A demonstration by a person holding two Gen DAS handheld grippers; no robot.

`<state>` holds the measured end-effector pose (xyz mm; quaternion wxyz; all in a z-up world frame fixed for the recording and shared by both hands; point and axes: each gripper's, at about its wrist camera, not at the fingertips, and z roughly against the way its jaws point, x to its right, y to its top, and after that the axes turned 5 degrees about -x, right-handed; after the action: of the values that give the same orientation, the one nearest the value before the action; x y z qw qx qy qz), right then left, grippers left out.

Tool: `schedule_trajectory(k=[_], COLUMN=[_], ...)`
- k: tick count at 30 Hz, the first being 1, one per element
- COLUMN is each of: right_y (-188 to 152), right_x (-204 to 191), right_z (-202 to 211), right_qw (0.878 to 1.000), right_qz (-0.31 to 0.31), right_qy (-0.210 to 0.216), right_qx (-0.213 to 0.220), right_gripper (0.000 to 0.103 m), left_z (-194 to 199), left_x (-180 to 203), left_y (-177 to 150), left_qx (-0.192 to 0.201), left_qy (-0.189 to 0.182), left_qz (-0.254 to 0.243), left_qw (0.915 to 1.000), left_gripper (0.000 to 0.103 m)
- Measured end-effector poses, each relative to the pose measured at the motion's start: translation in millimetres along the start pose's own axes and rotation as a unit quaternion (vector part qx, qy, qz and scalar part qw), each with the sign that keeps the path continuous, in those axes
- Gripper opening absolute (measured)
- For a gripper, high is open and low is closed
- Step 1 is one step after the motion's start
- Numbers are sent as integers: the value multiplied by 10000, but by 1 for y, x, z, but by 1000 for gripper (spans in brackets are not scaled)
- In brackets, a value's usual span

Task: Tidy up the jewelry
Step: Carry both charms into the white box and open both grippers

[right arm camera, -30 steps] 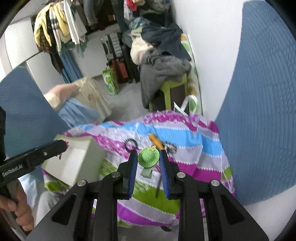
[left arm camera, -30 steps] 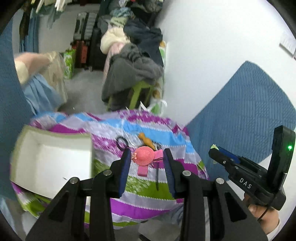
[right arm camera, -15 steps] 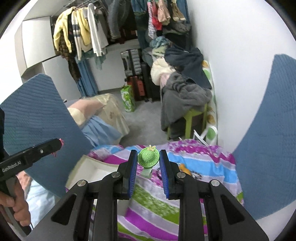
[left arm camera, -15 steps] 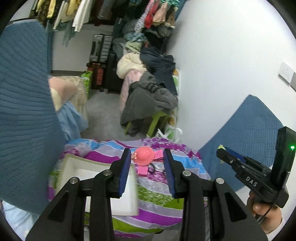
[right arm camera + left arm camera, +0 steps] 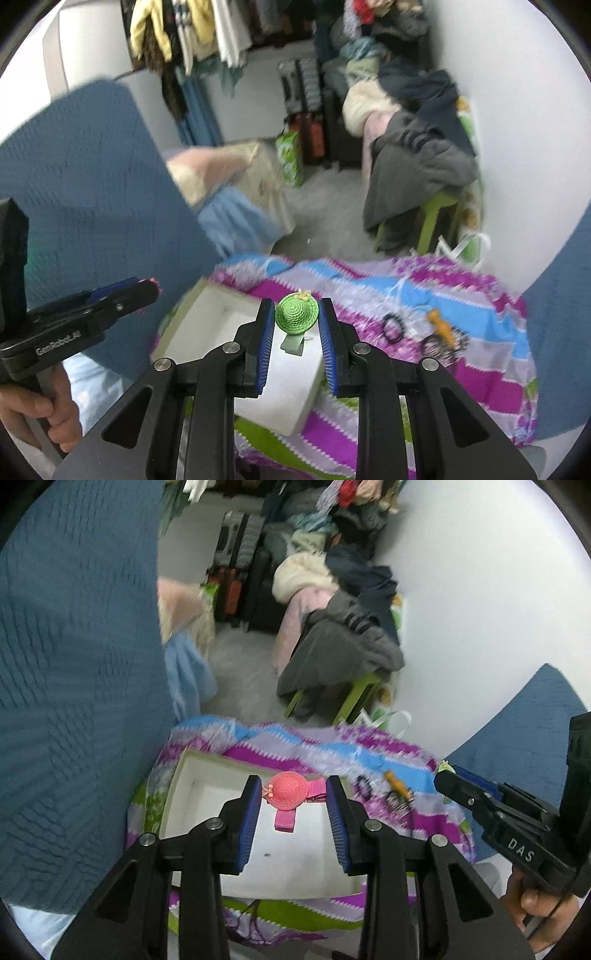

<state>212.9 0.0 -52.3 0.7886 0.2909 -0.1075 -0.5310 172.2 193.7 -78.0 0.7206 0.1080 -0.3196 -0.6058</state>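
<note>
My left gripper (image 5: 291, 801) pinches a pink hat hair clip (image 5: 287, 795) and my right gripper (image 5: 295, 322) a green hat hair clip (image 5: 297, 314), both over the white box (image 5: 192, 775). I should lower each inside its walls before letting go, so neither lands among the hair ties (image 5: 392, 326) lying beyond on the striped blanket (image 5: 461, 295).

pink hat clip (image 5: 287, 794) | green hat clip (image 5: 297, 314) | both above white box (image 5: 207, 786)

Striped cloth (image 5: 373, 746), clothes heap (image 5: 340, 642) (on green stool (image 5: 354, 698)), suitcases (image 5: 236, 583).
</note>
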Motion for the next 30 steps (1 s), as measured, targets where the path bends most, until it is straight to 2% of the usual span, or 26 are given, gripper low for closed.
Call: schedule_trajectory(k=[5,12,23,24,25,26,28,30], right_y=[-16,-35,-44,-44,-43,-42,-40,-38], right_x=[-16,-23,-20,-20,-19,-19,-18,-17], right_z=[-43,-91,-122,-123,-123,-122,-118,-114], right_qw=[9987,9946,9902,9901,9901,9902,9906,9910], right_qz=[79,73,135,145,151,156,192,222], right_qy=[50,54,125,137,125,135,176,168], right_qx=[-497,-1032,-1382,-1387,-1393,-1380,-1343,-1310], right_gripper=[22,22,22,24,32,35,36,40], left_z=[-38,-68,-89,-89,-88,-89,-88,-84], left_x=[-29,-55,-73,-74,-74,-75,-75,-78], left_y=[-16,-30,-42,-42,-41,-41,-40,-39], left_qx=[-416,-793,-1067,-1059,-1033,-1034,-1027,-994], left_qy=[47,124,279,280,295,293,257,305], left_qz=[202,325,474,473,474,488,520,619], left_qw=[9989,9962,9928,9929,9931,9930,9930,9927], left_gripper=[37,37,37,37,37,37,40,58])
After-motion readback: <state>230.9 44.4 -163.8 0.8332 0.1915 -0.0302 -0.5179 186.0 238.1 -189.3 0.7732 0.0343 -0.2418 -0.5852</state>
